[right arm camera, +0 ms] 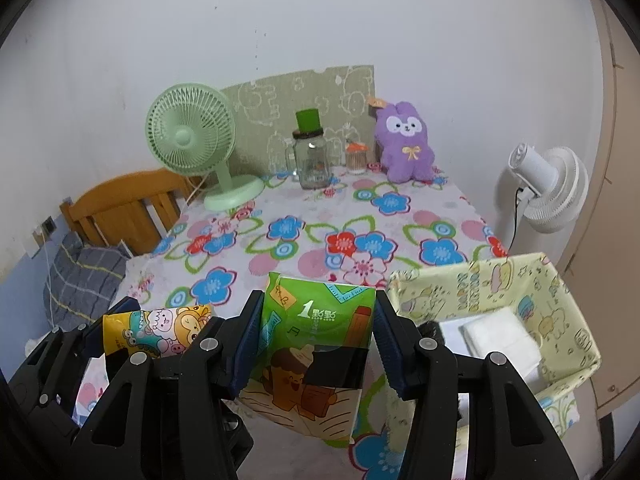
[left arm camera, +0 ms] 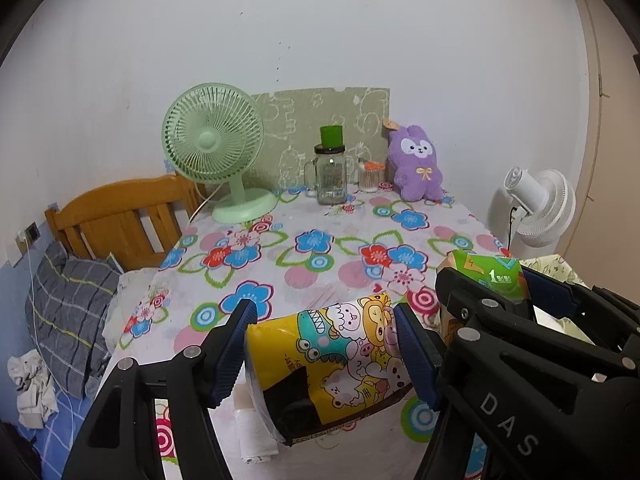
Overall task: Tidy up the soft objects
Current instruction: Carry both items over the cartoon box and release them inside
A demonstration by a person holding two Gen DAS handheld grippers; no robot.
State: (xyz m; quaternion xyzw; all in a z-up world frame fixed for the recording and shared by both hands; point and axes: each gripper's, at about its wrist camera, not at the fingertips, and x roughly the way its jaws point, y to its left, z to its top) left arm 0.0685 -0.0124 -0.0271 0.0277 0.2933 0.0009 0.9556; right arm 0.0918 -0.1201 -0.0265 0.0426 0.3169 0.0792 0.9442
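A yellow plastic-wrapped tissue pack printed with cartoon animals (left arm camera: 340, 364) is clamped between the blue-padded jaws of the left gripper (left arm camera: 324, 350), which press on its two sides; the pack is held above the near part of the table. Just to its right, a green plastic-wrapped tissue pack with a cartoon bottle figure (right arm camera: 316, 344) sits upright in the right gripper (right arm camera: 316, 344), whose jaws close against both its sides. The two packs are side by side but apart, each also showing at the edge of the other wrist view.

Just right of the green pack stands a pale yellow fabric storage box with cartoon prints (right arm camera: 576, 320), open at the top, with a white folded tissue bundle (right arm camera: 500, 336) lying inside. All this is over a table covered by a floral cloth in blue, red and pink (left arm camera: 312, 248). At the far edge, against the wall, stand a mint-green desk fan (left arm camera: 214, 144), a clear glass jar mug with a green cup on its lid (left arm camera: 331, 176), a small cotton-swab container (left arm camera: 369, 178) and a purple plush bunny (left arm camera: 418, 164). A white floor fan (right arm camera: 548, 188) stands to the right of the table, a wooden bed headboard (left arm camera: 116, 216) to the left
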